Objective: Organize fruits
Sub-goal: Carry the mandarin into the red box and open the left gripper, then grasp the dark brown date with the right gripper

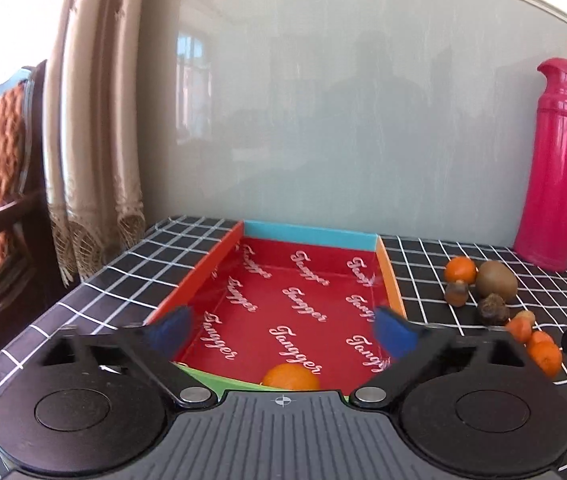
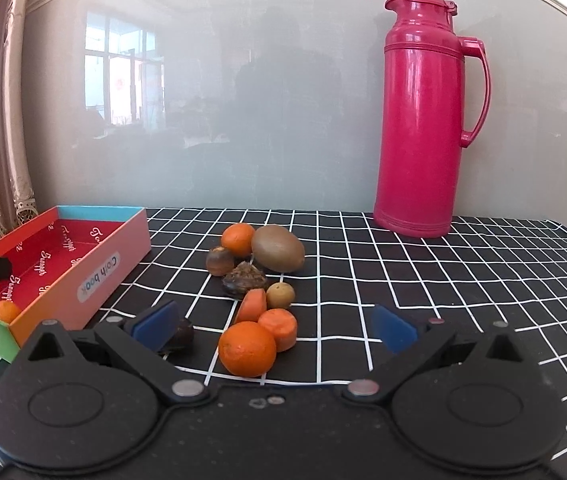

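Both grippers, left (image 1: 281, 330) and right (image 2: 273, 326), gape empty; one orange (image 1: 290, 377) lies in the box (image 1: 391, 280), leaving the pile (image 2: 257, 292) unsorted.

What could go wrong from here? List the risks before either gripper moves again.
1. The round orange tangerine nearest the open right gripper touches a cut carrot piece; closing on it may knock the carrot, or the tangerine could roll across the black checked tablecloth.
2. The small dark brown chestnut beside the right gripper's blue pad is easily bumped.
3. The open left gripper hovers over the shallow red cardboard box; its fingers could catch the low walls.
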Demonstrator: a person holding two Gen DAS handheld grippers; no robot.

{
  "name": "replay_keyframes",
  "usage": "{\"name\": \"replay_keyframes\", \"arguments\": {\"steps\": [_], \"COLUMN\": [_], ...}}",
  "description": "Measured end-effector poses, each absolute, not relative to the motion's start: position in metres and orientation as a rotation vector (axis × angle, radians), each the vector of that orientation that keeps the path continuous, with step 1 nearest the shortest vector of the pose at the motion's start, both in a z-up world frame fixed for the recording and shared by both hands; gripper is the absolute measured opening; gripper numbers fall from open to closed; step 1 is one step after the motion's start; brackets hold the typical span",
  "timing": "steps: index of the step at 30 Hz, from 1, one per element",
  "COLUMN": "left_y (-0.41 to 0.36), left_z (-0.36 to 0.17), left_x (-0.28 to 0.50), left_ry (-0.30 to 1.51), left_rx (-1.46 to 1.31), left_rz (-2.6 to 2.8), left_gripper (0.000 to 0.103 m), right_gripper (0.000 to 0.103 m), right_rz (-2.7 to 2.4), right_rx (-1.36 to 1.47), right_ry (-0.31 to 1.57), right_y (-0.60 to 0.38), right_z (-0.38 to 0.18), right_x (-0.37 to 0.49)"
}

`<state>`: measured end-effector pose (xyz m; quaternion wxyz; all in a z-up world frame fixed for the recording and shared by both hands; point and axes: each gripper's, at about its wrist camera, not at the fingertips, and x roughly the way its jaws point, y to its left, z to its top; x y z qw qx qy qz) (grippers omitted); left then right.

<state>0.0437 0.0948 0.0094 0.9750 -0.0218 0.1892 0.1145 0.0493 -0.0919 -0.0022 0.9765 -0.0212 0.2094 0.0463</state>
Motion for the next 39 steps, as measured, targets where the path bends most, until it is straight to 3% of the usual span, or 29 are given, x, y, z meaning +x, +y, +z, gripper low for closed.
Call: {"name": "replay_keyframes", "arguments": {"steps": [14,28,33,39], "left_y": [0.104,0.148,0.162,0.191], "left_z": [0.016,0.014,0.01,0.006], "left_x": [0.018,0.006,0.002,-0.004], "left_ry": [0.304,0.384,0.398,0.42], "left_rx": [-0.011,-0.052,-0.075,-0.085], "left_rz": [0.338,0.313,0.344,0.471], "left_gripper": [0.103,0.103,0.103,0.103], "right_gripper": [0.103,0.103,0.098,0.085], "right_rz": [0.163,0.199,0.2,0.194], "right_rx": [-0.004,-0.099,-0.12,-0.124], "right_ry": [0.388,0.436,0.445,0.488], "right_y": [-0.071,-0.021,-0.011,-0.005], "right_z": [-0.003,-0.01,-0.013,-0.018], "right_x": [0.042,0.049,0.056,0.069]}}
